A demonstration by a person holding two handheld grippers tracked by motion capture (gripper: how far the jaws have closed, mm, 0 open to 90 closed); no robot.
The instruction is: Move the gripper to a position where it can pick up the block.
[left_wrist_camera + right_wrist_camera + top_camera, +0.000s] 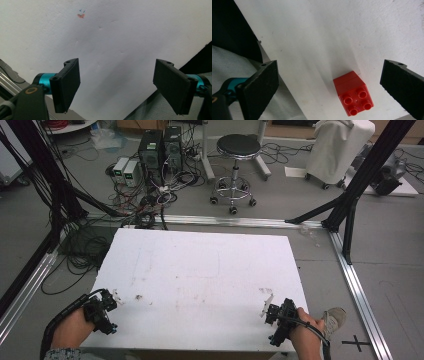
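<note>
A red brick with four studs facing the camera sits on the white table close to its near edge. It lies between the jaws of my right gripper, nearer the right jaw and touching neither. That right gripper is open at the table's near right corner. My left gripper is at the near left corner of the table. In the left gripper view, the left gripper stands open above bare white tabletop, with a small orange and blue mark ahead of it.
Beyond the table, the floor holds a black stool, computer towers and tangled cables. Black frame legs and aluminium rails surround the table. A person's shoe is on the floor by the near right corner.
</note>
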